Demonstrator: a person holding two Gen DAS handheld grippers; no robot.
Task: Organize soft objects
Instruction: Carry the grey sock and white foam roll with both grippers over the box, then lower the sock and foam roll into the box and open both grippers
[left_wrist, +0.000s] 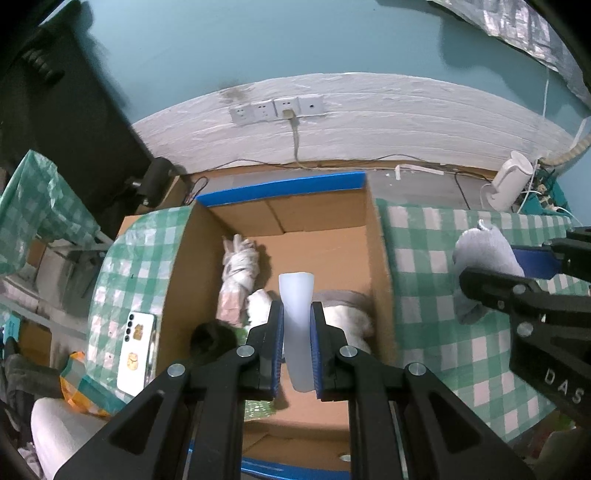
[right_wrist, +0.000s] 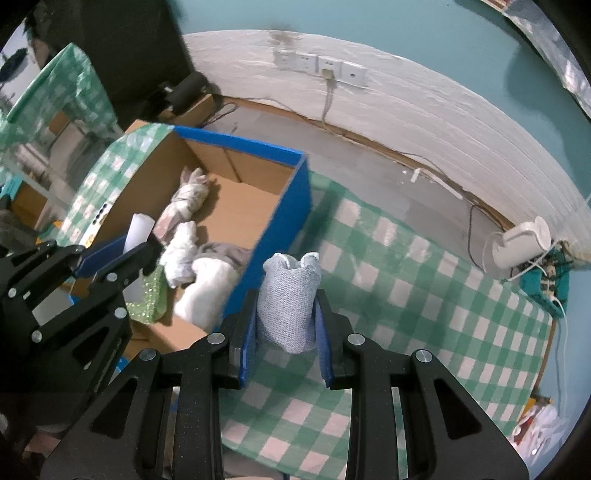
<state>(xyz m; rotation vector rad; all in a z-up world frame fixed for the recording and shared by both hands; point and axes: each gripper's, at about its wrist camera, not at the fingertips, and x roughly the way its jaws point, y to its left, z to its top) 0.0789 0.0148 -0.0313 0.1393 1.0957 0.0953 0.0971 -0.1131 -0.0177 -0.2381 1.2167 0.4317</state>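
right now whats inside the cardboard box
Inside the cardboard box: a knotted white cloth bundle, a white fluffy piece, grey fabric and a green item. The box's near end is hidden by the left gripper.

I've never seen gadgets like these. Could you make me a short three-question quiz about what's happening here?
1. True or false: the left gripper is shut on a white translucent piece.
2. What does the right gripper hold: (a) a phone, (b) a grey-blue knitted sock, (c) nothing?
3. Which gripper hangs over the open cardboard box?

Key: 1 true; 2 b; 3 the left.
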